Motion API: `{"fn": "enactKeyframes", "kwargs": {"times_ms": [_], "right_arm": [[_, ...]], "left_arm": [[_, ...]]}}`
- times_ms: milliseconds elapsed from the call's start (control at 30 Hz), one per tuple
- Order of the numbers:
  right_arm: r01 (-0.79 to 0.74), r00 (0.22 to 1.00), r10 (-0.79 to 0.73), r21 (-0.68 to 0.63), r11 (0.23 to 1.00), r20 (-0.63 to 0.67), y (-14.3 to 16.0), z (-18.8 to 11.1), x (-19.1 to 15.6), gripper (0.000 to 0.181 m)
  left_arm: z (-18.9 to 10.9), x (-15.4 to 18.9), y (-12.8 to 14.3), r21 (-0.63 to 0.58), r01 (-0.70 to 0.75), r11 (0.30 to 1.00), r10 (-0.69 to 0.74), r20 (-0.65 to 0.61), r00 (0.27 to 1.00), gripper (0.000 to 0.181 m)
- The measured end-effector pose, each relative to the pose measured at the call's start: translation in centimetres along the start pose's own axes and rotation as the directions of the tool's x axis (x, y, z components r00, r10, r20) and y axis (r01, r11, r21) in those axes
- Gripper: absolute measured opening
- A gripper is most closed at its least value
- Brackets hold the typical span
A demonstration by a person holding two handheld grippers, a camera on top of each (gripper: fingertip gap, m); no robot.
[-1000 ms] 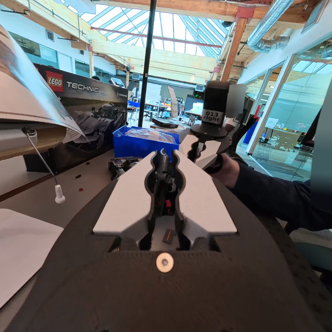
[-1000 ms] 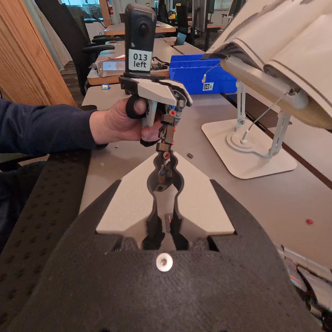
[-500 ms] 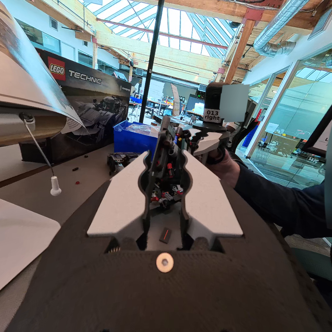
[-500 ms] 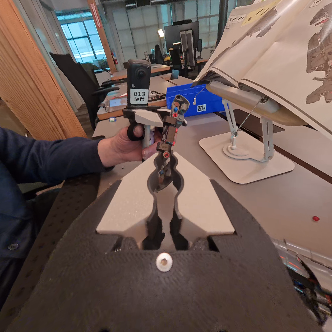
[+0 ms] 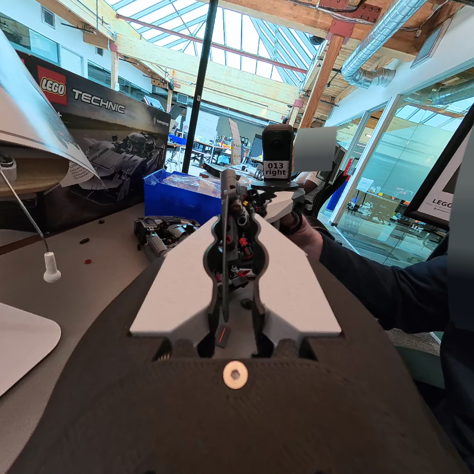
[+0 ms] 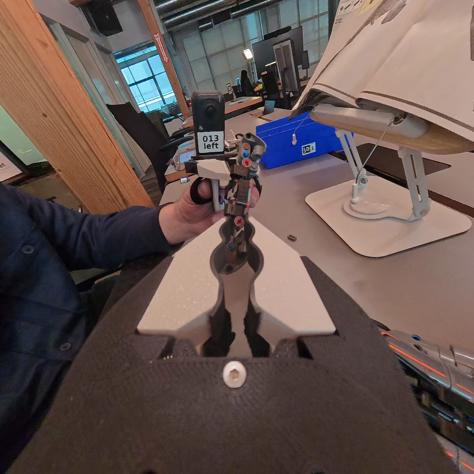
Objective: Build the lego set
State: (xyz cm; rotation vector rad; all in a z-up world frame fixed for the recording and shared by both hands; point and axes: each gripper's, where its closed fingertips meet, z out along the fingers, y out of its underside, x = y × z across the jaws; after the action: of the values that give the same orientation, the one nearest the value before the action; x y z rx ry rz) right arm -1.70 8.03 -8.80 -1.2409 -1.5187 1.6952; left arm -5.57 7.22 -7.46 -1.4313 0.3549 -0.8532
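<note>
Right wrist view: we've lifted the subassembly [image 6: 239,202]; right gripper [image 6: 236,246] clamps its base, left gripper [image 5: 234,246] now closed around it too.

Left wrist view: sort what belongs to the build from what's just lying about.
In use: lego subassembly, left gripper, right gripper.
Lying about: part-built car, blue bin, set box, loose red piece.
</note>
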Motion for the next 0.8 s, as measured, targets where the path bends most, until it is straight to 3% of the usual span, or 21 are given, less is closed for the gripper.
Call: {"fn": "enactKeyframes", "kwargs": {"times_ms": [133,267,400,667,800], "right_arm": [[0.029,0.998,-0.027,0.044,0.999,-0.051,-1.3,-1.7,0.6,0.013],[0.033,0.995,-0.009,0.243,0.969,-0.097,-4.8,-6.1,1.3,0.013],[0.030,0.990,0.018,0.341,0.940,-0.138,-6.1,-8.7,2.3,0.011],[0.059,0.987,-0.017,0.258,0.964,-0.161,-5.1,-7.5,2.2,0.015],[0.177,0.939,-0.166,0.010,0.984,-0.302,-2.6,-6.9,3.4,0.032]], "left_arm": [[-0.1,0.4,-0.5,0.012,-0.027,1.000,0.027,0.007,1.000,0.014],[-0.9,0.3,-1.7,0.058,-0.035,0.998,0.033,0.029,0.999,0.013],[-1.6,0.1,-2.5,0.099,-0.014,0.995,0.011,0.029,1.000,0.013],[-1.3,0.3,-2.1,0.077,-0.021,0.997,0.019,0.029,0.999,0.014],[-1.3,0.0,-1.9,0.073,-0.014,0.997,0.011,0.037,0.999,0.013]]}}
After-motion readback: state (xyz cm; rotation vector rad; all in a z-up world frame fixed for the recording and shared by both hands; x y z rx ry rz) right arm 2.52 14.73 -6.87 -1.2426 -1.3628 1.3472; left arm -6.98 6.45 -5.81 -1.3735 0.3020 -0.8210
